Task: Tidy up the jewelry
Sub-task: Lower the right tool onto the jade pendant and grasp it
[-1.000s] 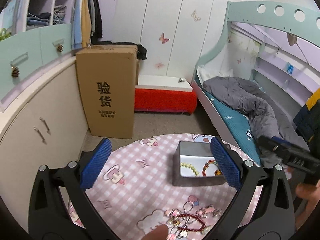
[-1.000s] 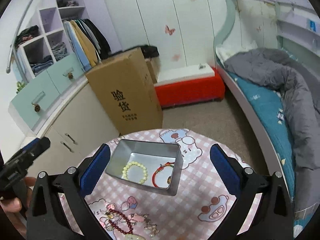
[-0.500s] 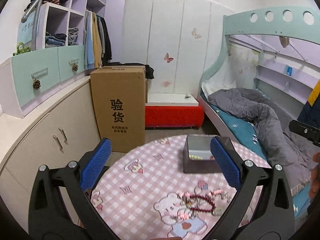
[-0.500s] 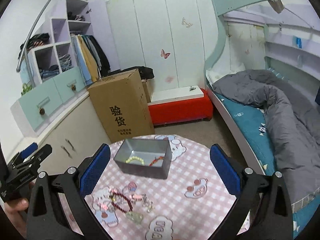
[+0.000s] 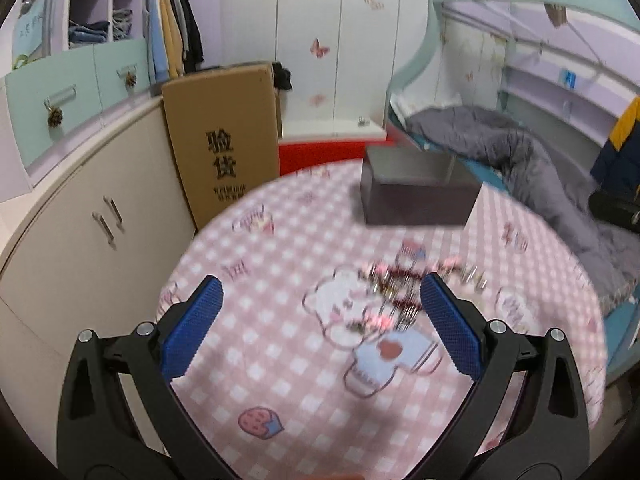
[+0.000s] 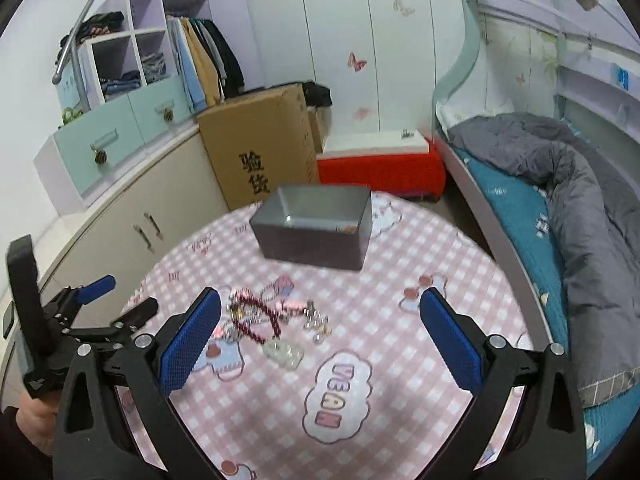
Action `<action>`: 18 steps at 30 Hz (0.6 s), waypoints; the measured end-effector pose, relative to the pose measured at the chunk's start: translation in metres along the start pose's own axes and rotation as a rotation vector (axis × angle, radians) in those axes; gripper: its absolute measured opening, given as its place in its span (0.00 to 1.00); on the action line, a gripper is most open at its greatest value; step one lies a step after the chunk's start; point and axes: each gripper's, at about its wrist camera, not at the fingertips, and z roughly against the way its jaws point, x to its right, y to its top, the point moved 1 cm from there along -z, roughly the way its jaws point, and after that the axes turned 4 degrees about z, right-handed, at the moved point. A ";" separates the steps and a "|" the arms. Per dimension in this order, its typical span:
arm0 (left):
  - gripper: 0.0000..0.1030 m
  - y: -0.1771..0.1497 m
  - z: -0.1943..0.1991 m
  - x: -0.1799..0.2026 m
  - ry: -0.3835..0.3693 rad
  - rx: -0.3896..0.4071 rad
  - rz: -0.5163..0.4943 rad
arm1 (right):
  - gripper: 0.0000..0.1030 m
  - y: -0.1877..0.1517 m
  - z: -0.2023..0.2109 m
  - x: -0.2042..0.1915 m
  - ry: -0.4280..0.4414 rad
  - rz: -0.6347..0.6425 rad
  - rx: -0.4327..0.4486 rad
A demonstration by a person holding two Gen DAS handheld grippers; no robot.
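Observation:
A pile of jewelry with a dark red bead bracelet and silver pieces lies on the round table with a pink checked cloth. It shows blurred in the left wrist view. A grey metal tin stands behind it at the far side, also in the left wrist view. My left gripper is open and empty above the table, short of the pile. My right gripper is open and empty, just right of the pile. The left gripper also shows in the right wrist view.
A tall cardboard box stands on the floor behind the table, next to cream cabinets. A red bench sits at the back. A bed with a grey duvet runs along the right.
Both grippers have pulled back and dropped lower towards the table. The tin's inside is now mostly hidden behind its wall. Both stay open.

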 end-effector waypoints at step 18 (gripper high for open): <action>0.81 -0.024 -0.072 0.004 -0.060 -0.194 -0.080 | 0.93 -0.039 -0.052 -0.012 0.037 0.025 -0.193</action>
